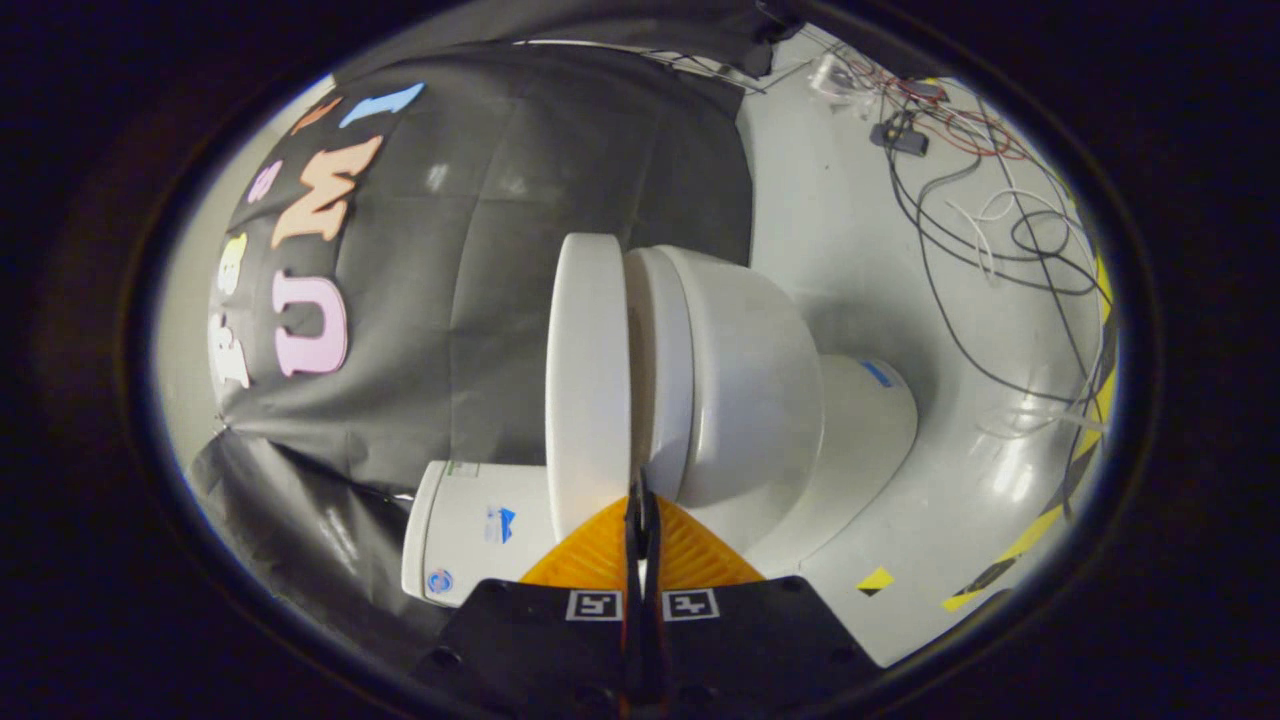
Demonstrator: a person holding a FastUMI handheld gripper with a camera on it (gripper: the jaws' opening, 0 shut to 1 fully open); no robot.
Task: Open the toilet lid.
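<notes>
Fingers [641,500] of mine are pressed together, nothing held, tips at the gap between toilet lid [587,380] and seat [660,360]. Lid sits slightly parted from seat; tank [470,535] beside, cables [1000,230] on floor [860,250] beyond.

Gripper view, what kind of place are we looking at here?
Probably a mock-up bathroom in a recording booth, not a real one. A white toilet with its lid slightly raised stands before a black cloth wall, and loose cables trail across the pale floor. The gripper sits nearly closed at the lid's edge.
</notes>
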